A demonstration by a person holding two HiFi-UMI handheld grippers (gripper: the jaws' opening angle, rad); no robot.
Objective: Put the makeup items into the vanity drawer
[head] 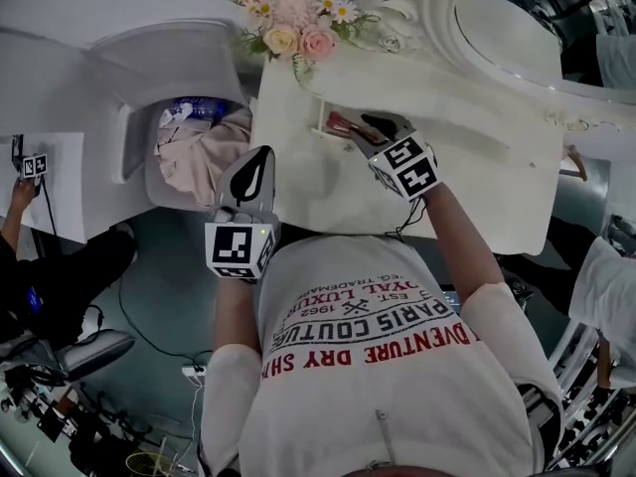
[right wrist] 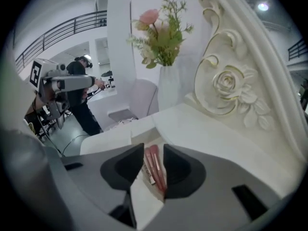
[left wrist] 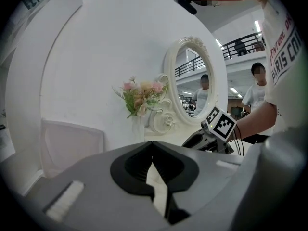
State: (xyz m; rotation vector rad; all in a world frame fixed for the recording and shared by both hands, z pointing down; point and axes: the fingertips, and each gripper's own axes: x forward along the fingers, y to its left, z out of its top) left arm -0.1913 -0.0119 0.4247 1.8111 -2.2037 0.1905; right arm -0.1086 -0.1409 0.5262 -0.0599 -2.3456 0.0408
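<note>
Several slim pink makeup sticks (right wrist: 156, 170) lie in the open vanity drawer (head: 324, 130), seen in the head view as pink items (head: 345, 124). My right gripper (head: 364, 127) hangs tilted down right over them. In the right gripper view its jaws (right wrist: 154, 153) stand open with a gap, and the sticks show through that gap below the pads without being pinched. My left gripper (head: 255, 159) floats at the vanity's left edge, apart from the drawer. Its jaws (left wrist: 153, 146) meet at the tips, shut on nothing.
On the white vanity top (head: 467, 157) stand a vase of pink flowers (head: 288, 18) and an ornate oval mirror (head: 507, 28). A white chair holding a pinkish cloth (head: 199, 152) is left of the vanity. Other people stand at the left (head: 40, 266) and right (head: 616, 286) edges.
</note>
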